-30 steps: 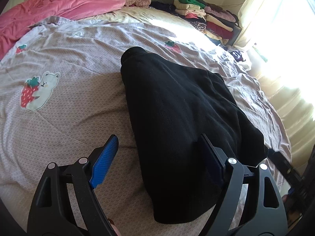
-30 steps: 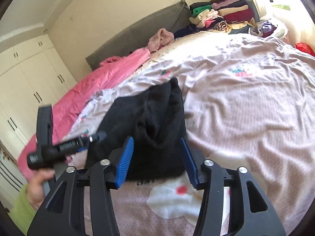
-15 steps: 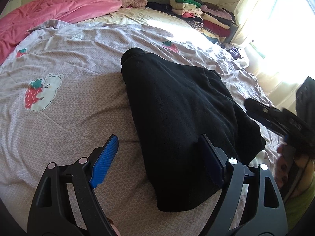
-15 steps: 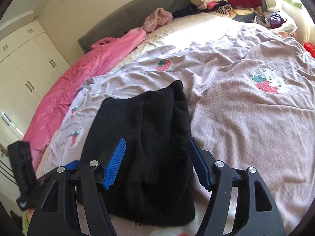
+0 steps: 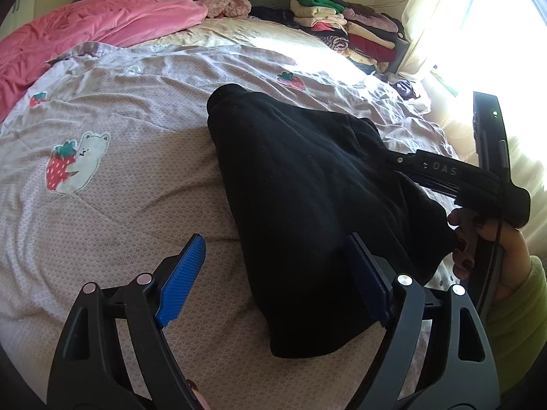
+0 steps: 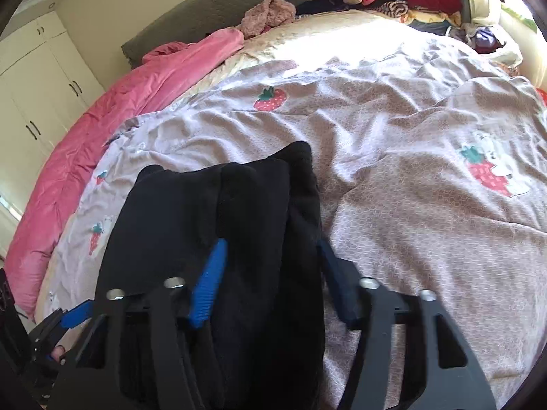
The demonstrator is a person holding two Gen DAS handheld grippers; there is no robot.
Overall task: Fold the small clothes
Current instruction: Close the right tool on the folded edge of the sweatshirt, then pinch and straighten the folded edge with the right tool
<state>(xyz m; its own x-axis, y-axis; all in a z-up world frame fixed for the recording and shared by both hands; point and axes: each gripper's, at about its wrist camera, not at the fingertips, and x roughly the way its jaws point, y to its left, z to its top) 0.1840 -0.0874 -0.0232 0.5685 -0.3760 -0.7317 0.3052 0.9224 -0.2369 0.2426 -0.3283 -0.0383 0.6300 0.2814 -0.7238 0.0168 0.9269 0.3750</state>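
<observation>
My black garment point(image 5: 307, 205) lies folded on the strawberry-print bedspread point(image 5: 119, 188); my left gripper point(image 5: 273, 273) gapes wide over its near edge; my right gripper point(image 6: 270, 280), jaws just closing, straddles a fold, pads' contact unclear.

A wide bed point(image 5: 143, 212) carries a lilac quilt point(image 6: 393, 177) printed with strawberries and bears. A folded black garment point(image 5: 307, 205) lies on the quilt near the bed's middle. A pink blanket point(image 5: 85, 30) runs along one side edge, and stacked folded clothes point(image 5: 345, 27) sit at a head-end corner.
</observation>
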